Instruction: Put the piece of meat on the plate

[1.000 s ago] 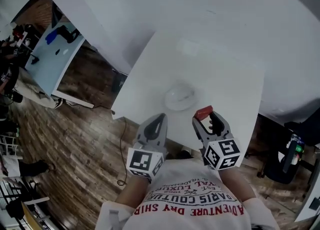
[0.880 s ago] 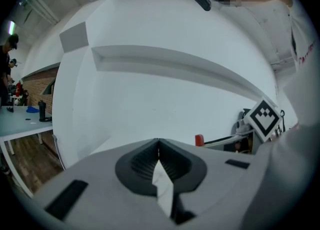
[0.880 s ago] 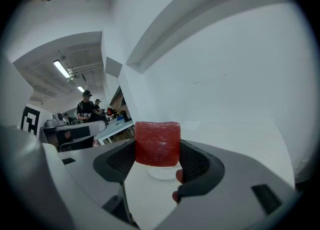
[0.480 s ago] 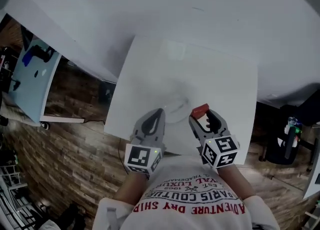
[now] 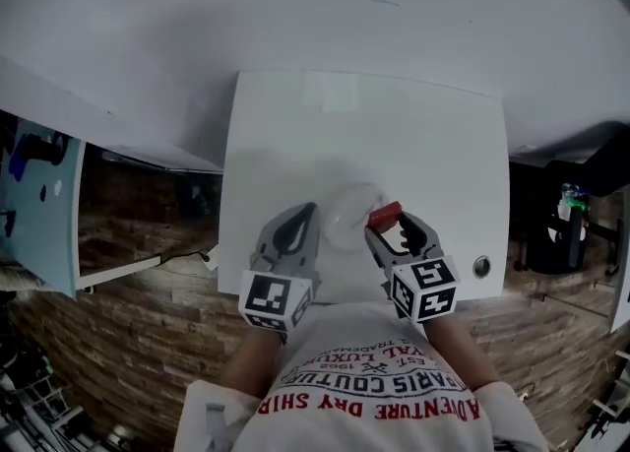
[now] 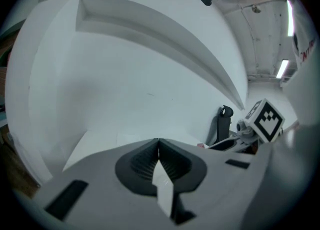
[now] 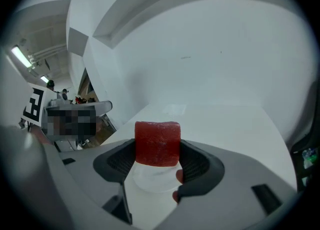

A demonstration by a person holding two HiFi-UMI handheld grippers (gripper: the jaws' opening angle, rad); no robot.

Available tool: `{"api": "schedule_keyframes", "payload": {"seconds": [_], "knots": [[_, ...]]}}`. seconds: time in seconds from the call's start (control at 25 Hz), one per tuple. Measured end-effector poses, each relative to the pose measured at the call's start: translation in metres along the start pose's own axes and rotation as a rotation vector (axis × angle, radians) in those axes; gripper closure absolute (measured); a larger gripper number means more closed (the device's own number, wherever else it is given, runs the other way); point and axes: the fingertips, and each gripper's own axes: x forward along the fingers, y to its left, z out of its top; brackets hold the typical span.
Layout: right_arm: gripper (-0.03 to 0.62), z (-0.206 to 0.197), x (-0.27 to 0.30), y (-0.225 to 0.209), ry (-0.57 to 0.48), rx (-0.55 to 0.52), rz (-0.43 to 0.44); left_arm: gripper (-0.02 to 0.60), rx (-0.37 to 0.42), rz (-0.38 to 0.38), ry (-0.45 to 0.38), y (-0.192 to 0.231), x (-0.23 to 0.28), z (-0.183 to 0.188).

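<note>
From the head view, a white plate (image 5: 346, 214) sits on the white table (image 5: 433, 145), near the edge closest to the person (image 5: 369, 391). The right gripper (image 5: 390, 225) is at the plate's right rim, its jaws clamped on a red piece of meat (image 5: 384, 215), which is held off the table just beside that rim. The left gripper (image 5: 307, 216) is just to the left of the plate, with its jaws drawn together and nothing between them. A small round metal fitting (image 5: 480, 266) lies on the table well to the right of the plate.

In the left gripper view, the two ribbed pads meet along a single seam with nothing caught between them. The other gripper's marker cube (image 6: 264, 119) shows off to the right.

In the right gripper view, the meat is a blocky red chunk squeezed on both sides by the dark pads. The plate shows directly below it through the gap between the jaws, and the meat is not touching the plate.
</note>
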Motion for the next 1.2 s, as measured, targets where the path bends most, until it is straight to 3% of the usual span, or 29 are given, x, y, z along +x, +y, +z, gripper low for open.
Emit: {"api": "schedule_keyframes", "payload": {"seconds": [0.68, 1.2], "knots": [[0.315, -0.089, 0.082, -0.006, 0.327, 0.032, -0.153, 0.574, -0.039, -0.187, 0.175, 0.02, 0.018, -0.068], [0.315, -0.103, 0.106, -0.012, 0.413, 0.035, -0.145, 0.574, -0.059, -0.204, 0.22, 0.026, 0.027, -0.088]]}}
